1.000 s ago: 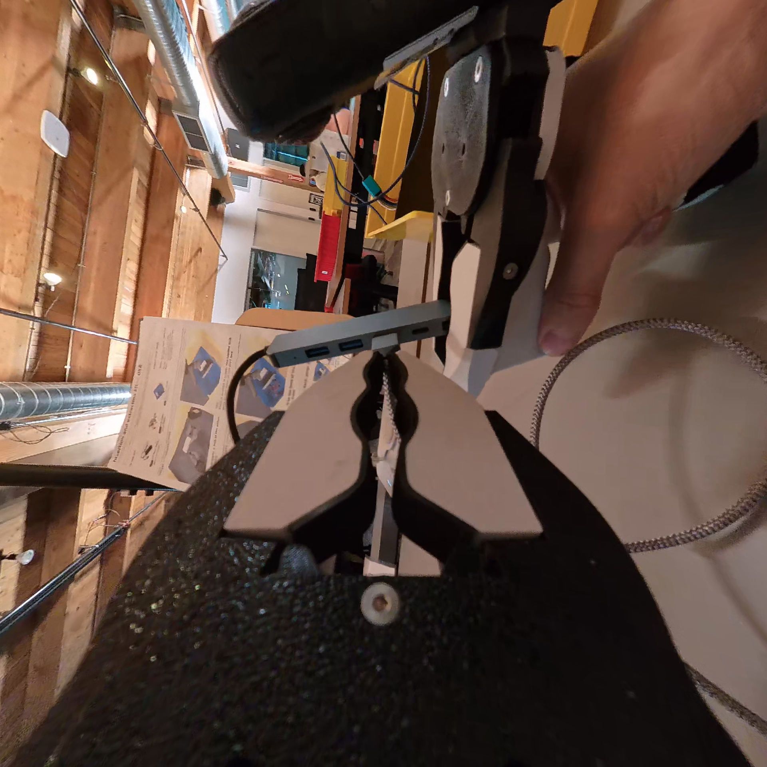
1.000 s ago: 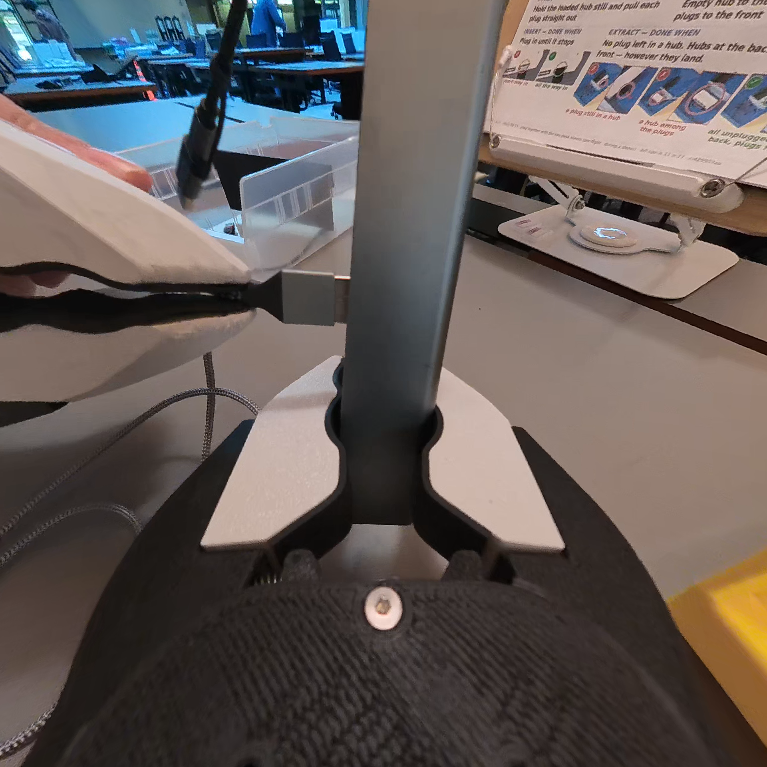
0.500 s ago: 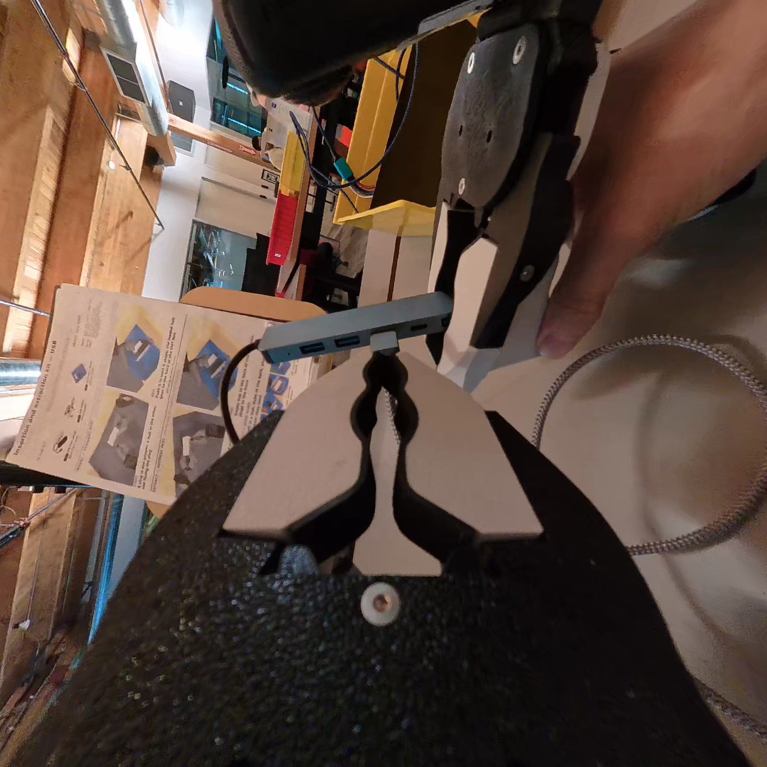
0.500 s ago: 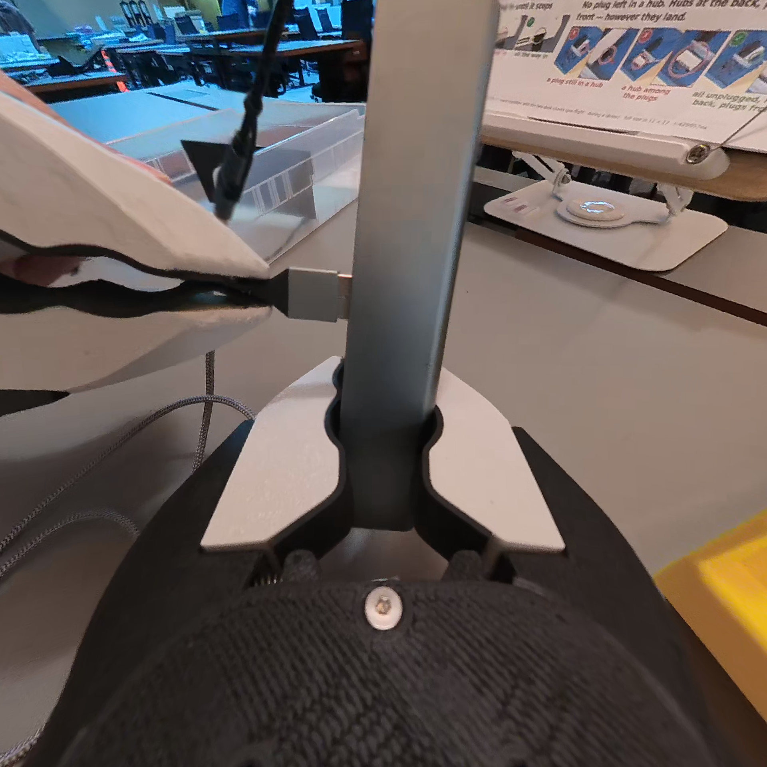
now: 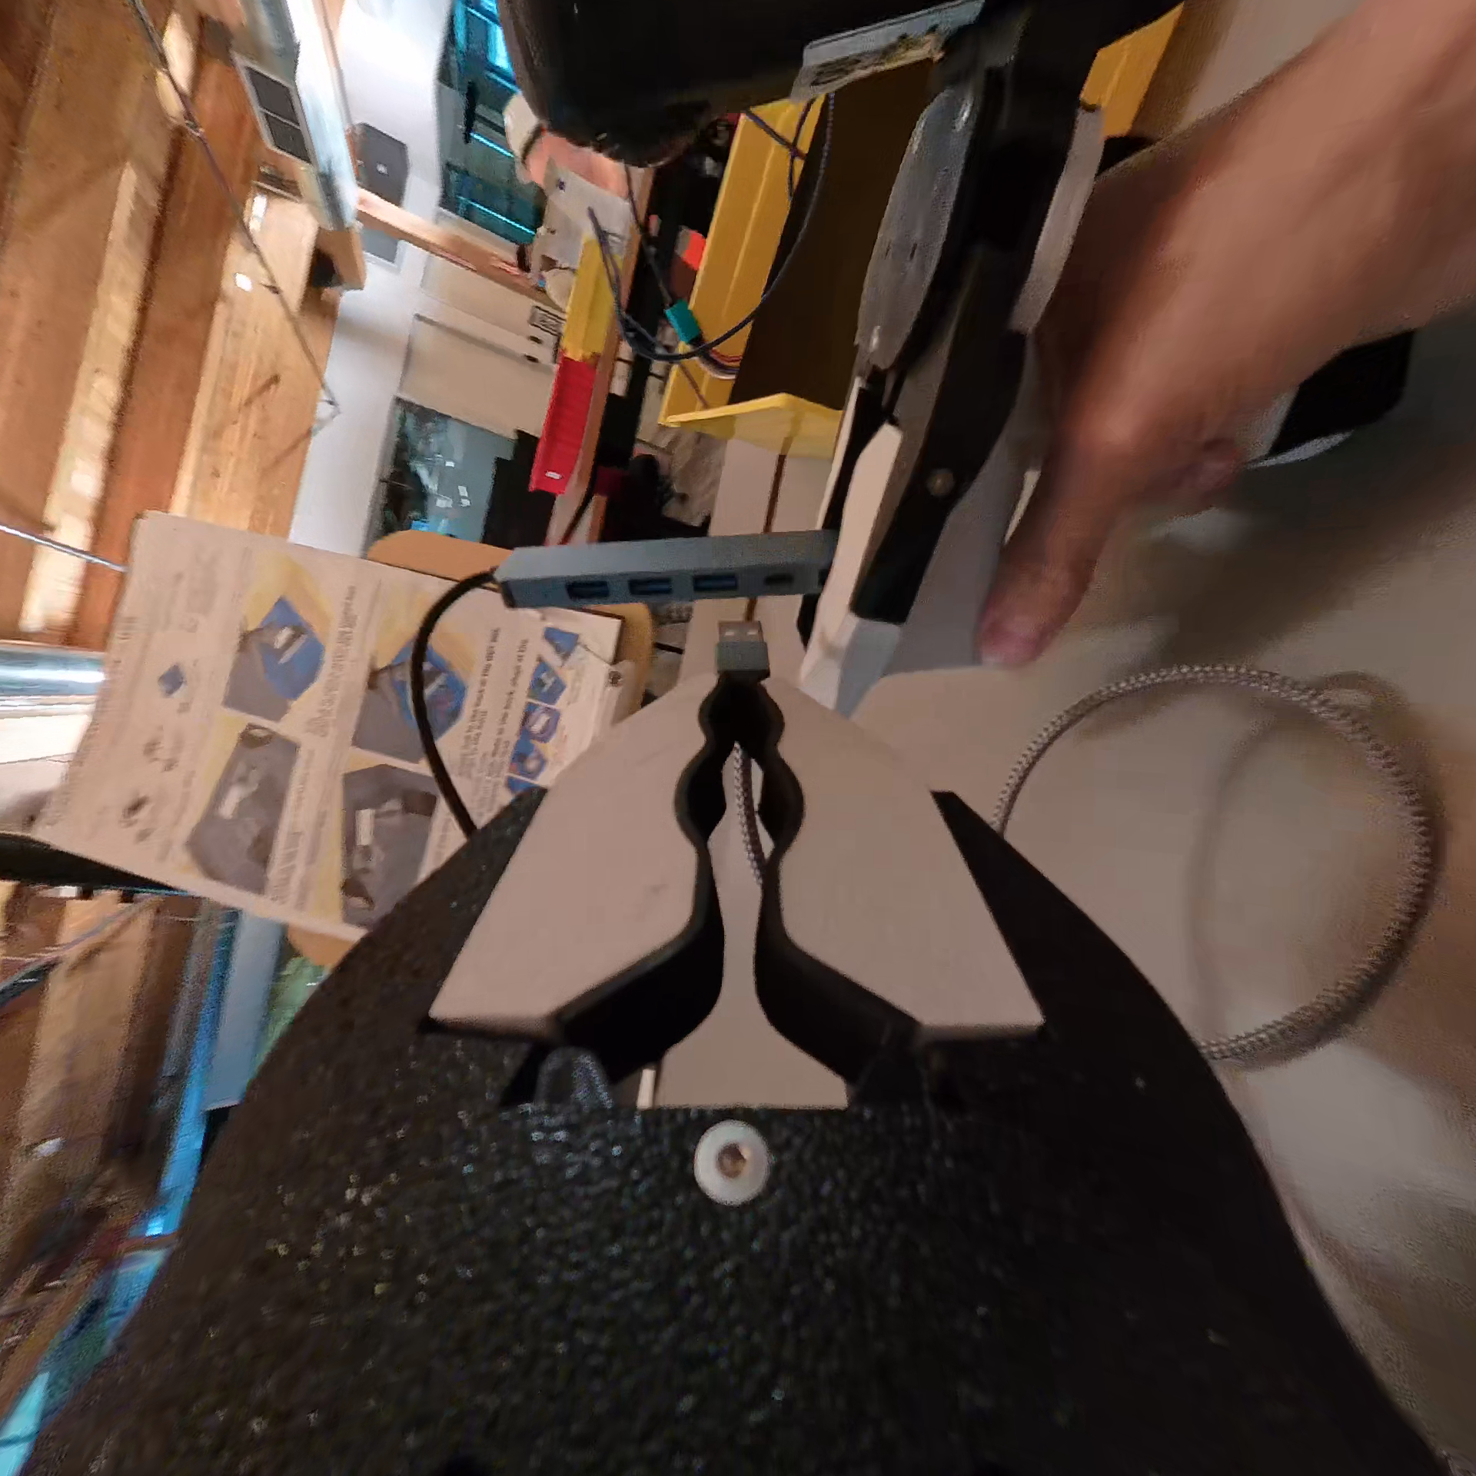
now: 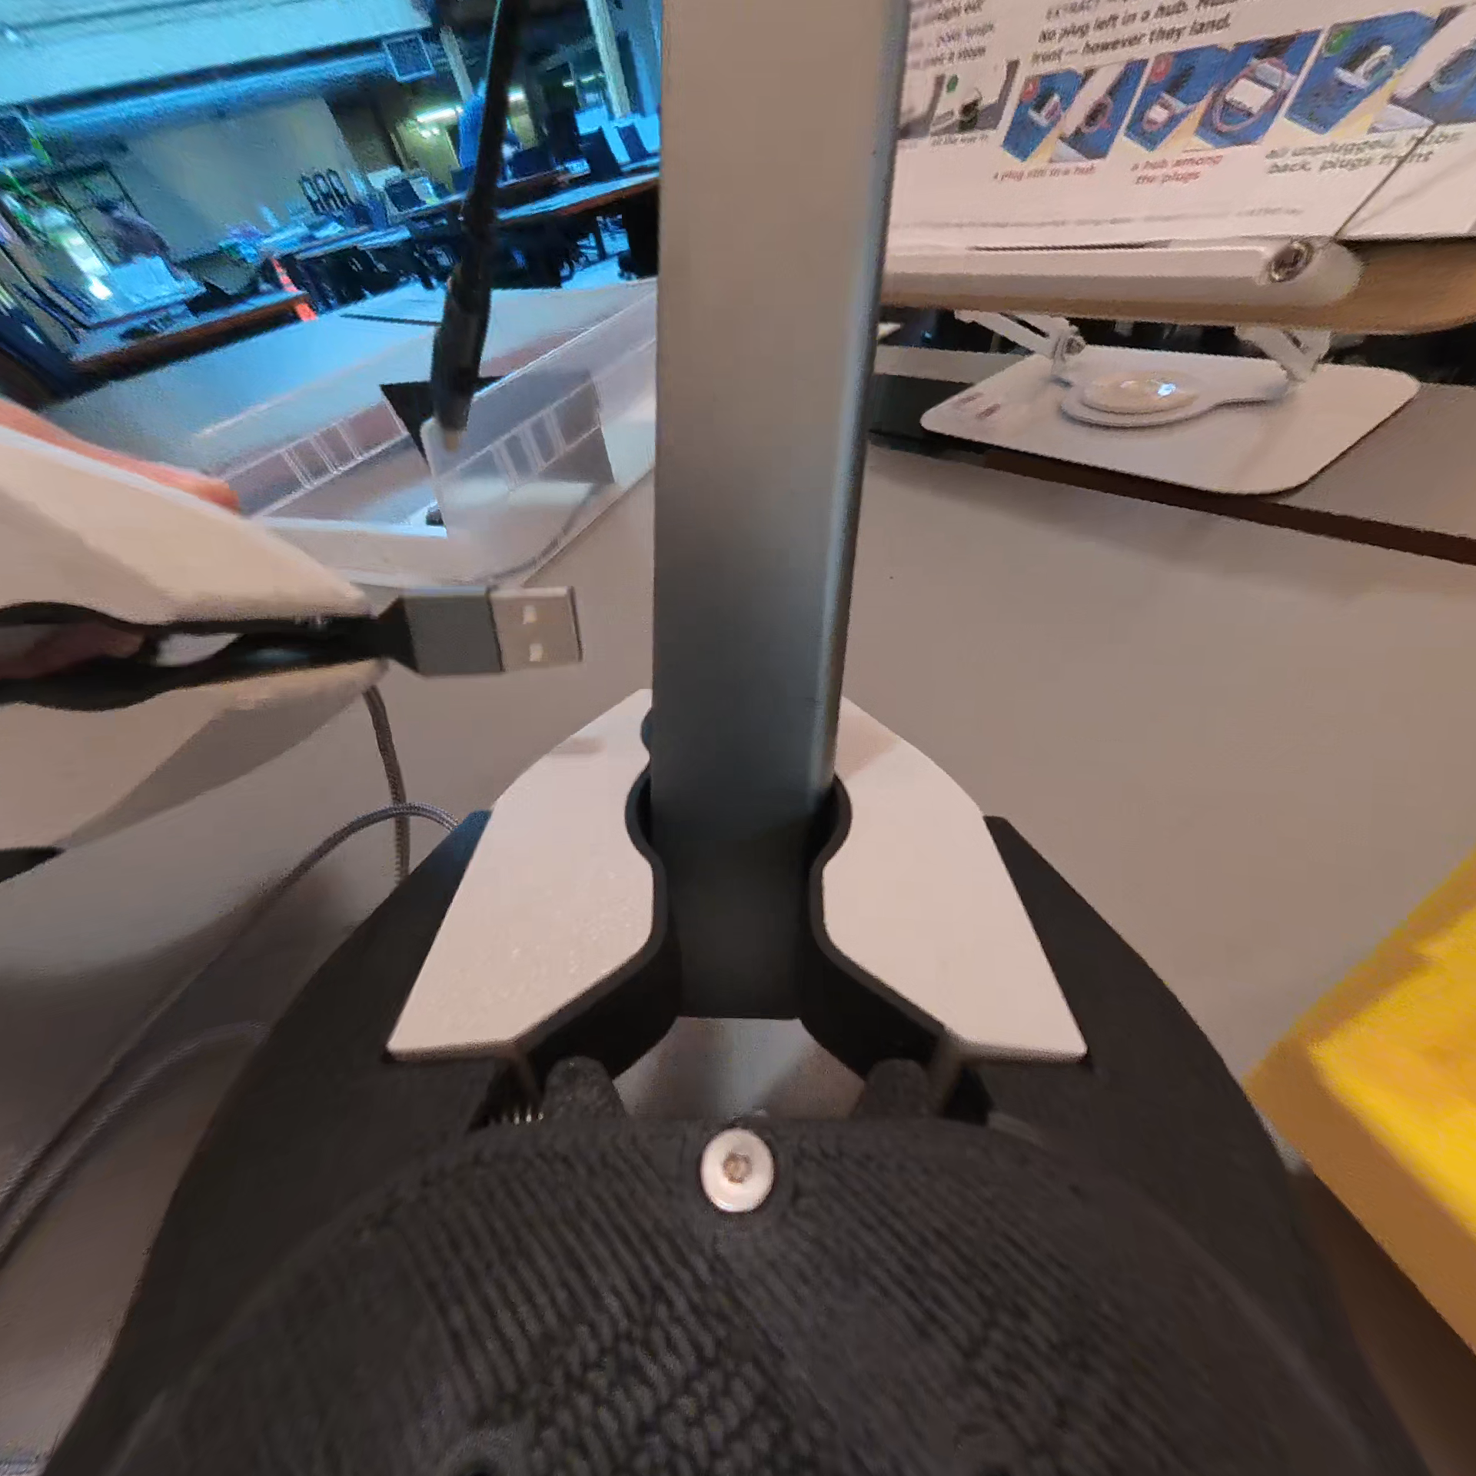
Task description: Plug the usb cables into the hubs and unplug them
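Observation:
My left gripper [image 5: 739, 703] is shut on a grey USB-A plug [image 5: 741, 647] with a braided cable [image 5: 1198, 862]. The plug is out of the hub, just below its ports. The slim grey USB hub [image 5: 671, 569] has three blue ports, and its black cable [image 5: 431, 703] hangs from its far end. My right gripper [image 6: 747, 799] is shut on the hub [image 6: 767, 399] and holds it upright. In the right wrist view the plug [image 6: 495, 631] sticks out of the left gripper's white fingers [image 6: 160, 559], a short gap left of the hub.
An instruction sheet [image 6: 1198, 104] rests on a white stand [image 6: 1158, 415] behind. A clear plastic bin [image 6: 511, 447] sits at back left, a yellow bin [image 6: 1374, 1118] at front right. The braided cable loops on the pale table [image 6: 1118, 679]. A hand [image 5: 1182, 335] holds the right gripper. The grippers' ends are close to 8 centimeters from one another.
The plug was seated in the hub before; now it is pulled out and a gap shows between plug and hub. The left gripper has drawn back from the hub.

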